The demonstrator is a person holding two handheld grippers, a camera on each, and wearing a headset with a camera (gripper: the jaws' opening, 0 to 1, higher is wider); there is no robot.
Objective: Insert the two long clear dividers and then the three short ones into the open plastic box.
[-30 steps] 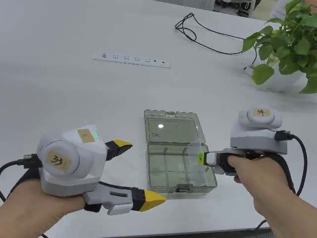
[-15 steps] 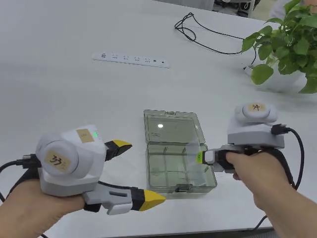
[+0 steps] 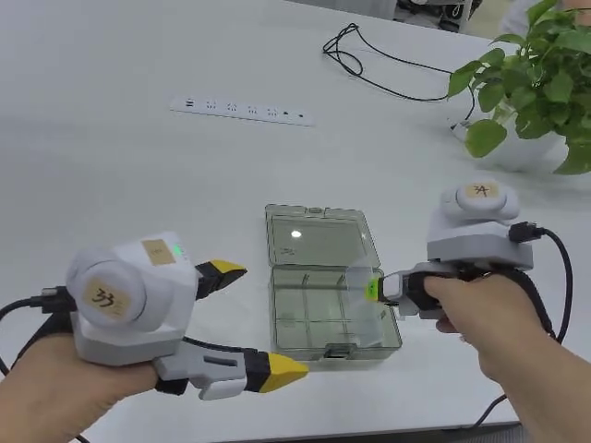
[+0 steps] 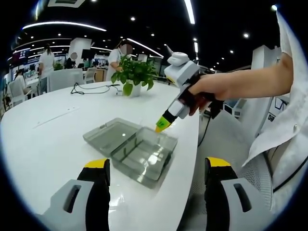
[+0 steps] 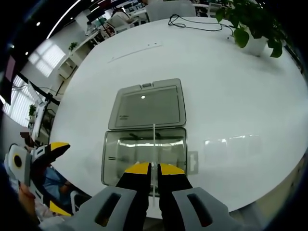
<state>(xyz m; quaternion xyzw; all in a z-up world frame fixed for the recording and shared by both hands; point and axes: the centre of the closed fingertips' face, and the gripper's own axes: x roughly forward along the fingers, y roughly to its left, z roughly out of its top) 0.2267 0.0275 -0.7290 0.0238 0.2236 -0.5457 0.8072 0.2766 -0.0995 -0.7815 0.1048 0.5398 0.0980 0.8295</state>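
Observation:
The open smoky plastic box (image 3: 314,352) lies mid-table with its lid (image 3: 319,238) flat behind it and dividers standing inside. My right gripper (image 3: 373,289) is over the box's right side, shut on a clear divider (image 3: 361,293) that reaches down into the tray. In the right gripper view that divider (image 5: 154,144) runs edge-on from the shut jaws across the box (image 5: 113,159). My left gripper (image 3: 259,318) is open and holds nothing, to the left of the box and near the front edge. Its view shows the box (image 4: 159,166) ahead and the right gripper (image 4: 162,126) above it.
Loose clear dividers (image 5: 231,144) lie on the table to the right of the box. A white power strip (image 3: 245,111) and a black cable (image 3: 369,60) lie farther back. A potted plant (image 3: 536,83) stands at the back right. People sit at distant tables.
The right gripper has edged slightly away from me, still shut on the divider over the box. The left gripper has not moved.

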